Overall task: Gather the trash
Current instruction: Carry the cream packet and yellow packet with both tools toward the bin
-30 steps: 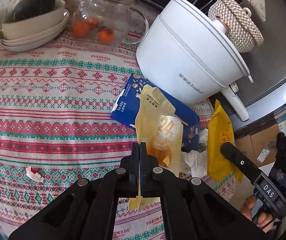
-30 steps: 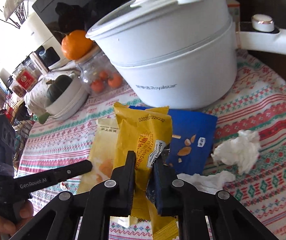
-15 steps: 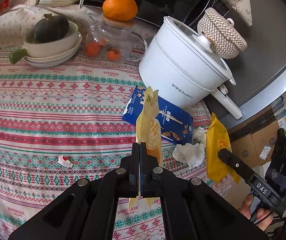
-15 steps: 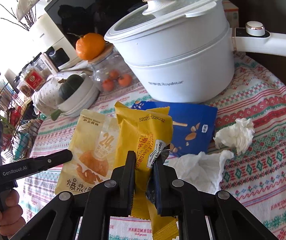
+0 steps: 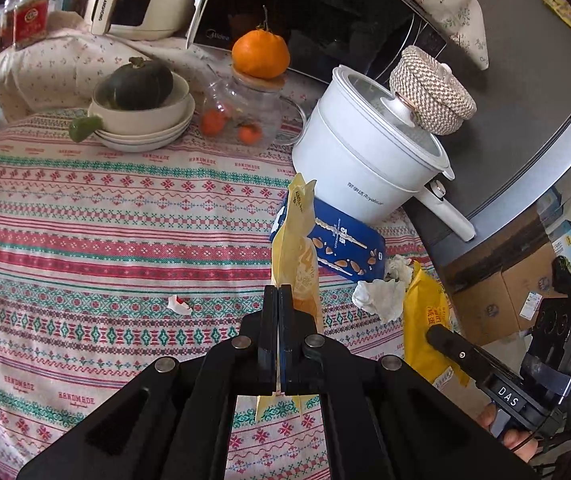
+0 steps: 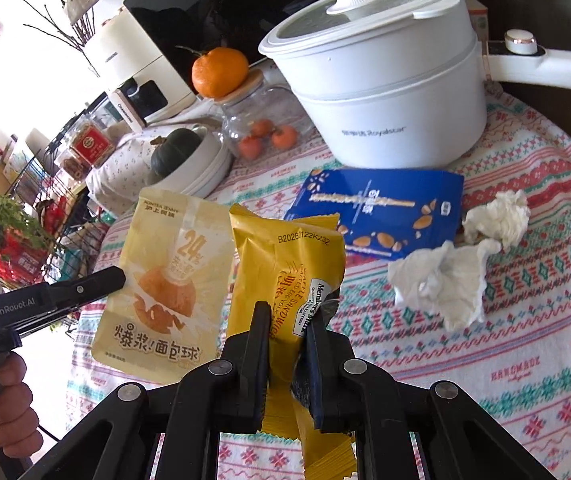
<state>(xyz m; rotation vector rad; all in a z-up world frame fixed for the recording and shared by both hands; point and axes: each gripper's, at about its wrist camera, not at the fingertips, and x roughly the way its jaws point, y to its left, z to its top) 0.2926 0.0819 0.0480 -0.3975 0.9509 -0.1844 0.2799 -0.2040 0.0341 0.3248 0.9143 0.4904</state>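
My left jaws (image 5: 277, 292) pinch the pale yellow bread-ball pouch (image 5: 295, 248), my right jaws (image 6: 285, 320) the deep yellow sandwich wrapper (image 6: 285, 272); at two o'clock the blue almond packet (image 6: 381, 212) and crumpled white tissues (image 6: 441, 284) lie uncollected on the counter (image 6: 545, 320).

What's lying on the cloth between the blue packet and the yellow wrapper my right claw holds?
Crumpled white tissues lie between the blue packet and the yellow wrapper, clearest in the left wrist view.

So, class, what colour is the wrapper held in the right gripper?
Deep yellow with dark print, the wrapper shows best in the right wrist view, clamped in the right gripper.
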